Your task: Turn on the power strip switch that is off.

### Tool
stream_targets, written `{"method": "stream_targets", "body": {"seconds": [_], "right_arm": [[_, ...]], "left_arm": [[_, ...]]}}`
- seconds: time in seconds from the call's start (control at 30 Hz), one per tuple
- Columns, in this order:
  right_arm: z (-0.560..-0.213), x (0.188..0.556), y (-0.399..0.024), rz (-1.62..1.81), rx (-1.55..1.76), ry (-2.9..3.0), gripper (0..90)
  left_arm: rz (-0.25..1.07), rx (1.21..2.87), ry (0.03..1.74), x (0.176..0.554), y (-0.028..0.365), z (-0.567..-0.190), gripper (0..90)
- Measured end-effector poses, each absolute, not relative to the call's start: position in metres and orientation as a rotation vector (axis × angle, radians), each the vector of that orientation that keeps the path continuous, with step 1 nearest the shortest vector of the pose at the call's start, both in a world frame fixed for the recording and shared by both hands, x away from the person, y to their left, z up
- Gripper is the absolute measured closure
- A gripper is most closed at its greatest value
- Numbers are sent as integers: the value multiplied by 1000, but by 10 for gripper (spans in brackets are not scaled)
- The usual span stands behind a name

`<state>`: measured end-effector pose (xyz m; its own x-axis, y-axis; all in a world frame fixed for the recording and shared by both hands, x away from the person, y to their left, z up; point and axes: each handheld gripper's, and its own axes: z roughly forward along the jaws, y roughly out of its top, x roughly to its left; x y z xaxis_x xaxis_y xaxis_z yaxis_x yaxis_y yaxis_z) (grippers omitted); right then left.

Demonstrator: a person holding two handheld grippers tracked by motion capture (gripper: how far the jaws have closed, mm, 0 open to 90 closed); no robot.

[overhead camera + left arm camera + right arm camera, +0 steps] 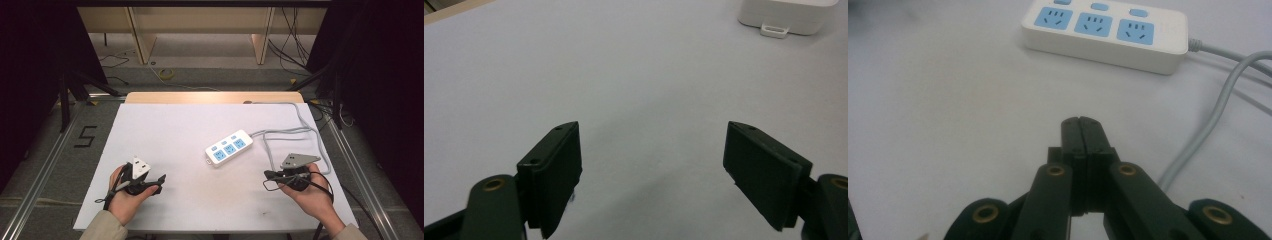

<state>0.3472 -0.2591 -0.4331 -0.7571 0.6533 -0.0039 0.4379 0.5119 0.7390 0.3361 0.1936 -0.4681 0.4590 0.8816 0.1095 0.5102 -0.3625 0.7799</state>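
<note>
The white table [165,130] has much free surface in the middle and lower part of the high view. The power strip [229,147] lies right of centre, its grey cable [300,131] looping toward the right edge. The left gripper [161,183], at lower left, rests near the front edge with jaws spread wide and nothing between them. The right gripper [266,174], at lower right beside the cable, points left with jaws pressed together, holding nothing.

White table [165,130]; power strip [229,147]; cable [300,131].
</note>
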Motion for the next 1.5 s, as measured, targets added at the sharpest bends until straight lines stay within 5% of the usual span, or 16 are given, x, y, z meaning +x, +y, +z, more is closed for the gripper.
{"method": "stream_targets", "body": {"seconds": [1.5], "right_arm": [[-423, 369, -234, 1044, 914, 2508, 900]], "left_arm": [[709, 2017, 1162, 337, 194, -467, 232]]}}
